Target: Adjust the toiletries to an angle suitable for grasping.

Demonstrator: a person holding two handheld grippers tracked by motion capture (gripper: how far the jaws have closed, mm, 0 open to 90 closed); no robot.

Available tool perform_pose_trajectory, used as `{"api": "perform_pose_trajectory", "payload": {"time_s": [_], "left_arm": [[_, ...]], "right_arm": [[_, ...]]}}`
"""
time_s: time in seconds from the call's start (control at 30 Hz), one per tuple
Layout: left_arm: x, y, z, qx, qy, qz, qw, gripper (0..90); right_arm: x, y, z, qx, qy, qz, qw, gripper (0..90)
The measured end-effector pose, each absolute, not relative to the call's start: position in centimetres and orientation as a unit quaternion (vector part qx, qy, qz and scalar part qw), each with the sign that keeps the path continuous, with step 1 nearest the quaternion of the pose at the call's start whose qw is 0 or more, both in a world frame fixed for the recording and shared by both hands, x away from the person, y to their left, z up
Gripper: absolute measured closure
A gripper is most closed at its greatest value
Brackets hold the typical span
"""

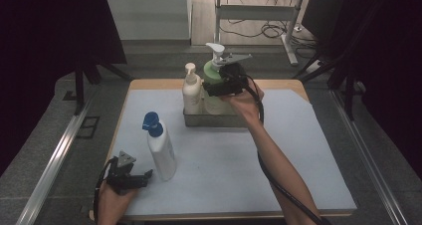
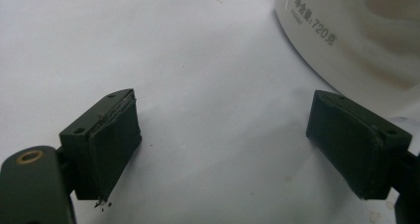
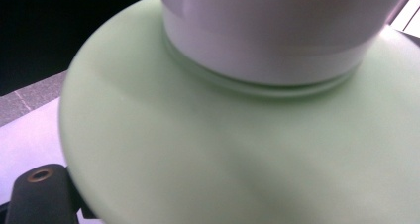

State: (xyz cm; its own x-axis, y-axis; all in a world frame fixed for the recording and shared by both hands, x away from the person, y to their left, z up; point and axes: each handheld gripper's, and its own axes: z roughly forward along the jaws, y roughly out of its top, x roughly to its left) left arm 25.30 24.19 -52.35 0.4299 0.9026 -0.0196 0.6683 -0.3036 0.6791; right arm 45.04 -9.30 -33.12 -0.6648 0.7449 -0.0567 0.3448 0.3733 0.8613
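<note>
Green pump bottle (image 1: 215, 83), standing upright in a metal tray (image 1: 199, 119) at twelve o'clock on the table, just beside a cream pump bottle (image 1: 191, 90) at its nine o'clock. The right gripper (image 1: 211, 88) is up against the green bottle's shoulder. In the right gripper view the bottle's green shoulder (image 3: 223, 154) and white collar sit close against the camera and hide the jaws; whether they press on it cannot be told. A white bottle with a blue pump (image 1: 160, 148) stands at seven o'clock on the pale blue mat (image 1: 224, 170). The left gripper (image 1: 147, 175) rests on the mat just beside it, jaws wide with nothing between. Around the table: grey floor, dark curtains, cables beyond.
</note>
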Motion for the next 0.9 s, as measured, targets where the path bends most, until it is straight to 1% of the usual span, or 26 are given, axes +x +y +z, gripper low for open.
{"api": "perform_pose_trajectory", "payload": {"time_s": [0.3,0.9], "left_arm": [[25.3,24.2,-52.4,0.785,0.500,0.187,0.314,12.9],[25.3,24.2,-52.4,0.785,0.500,0.187,0.314,12.9]], "right_arm": [[46.3,-8.9,-34.7,0.345,0.798,0.433,0.236,12.2],[46.9,-8.7,-37.5,0.351,0.804,0.423,0.226,12.1]]}}
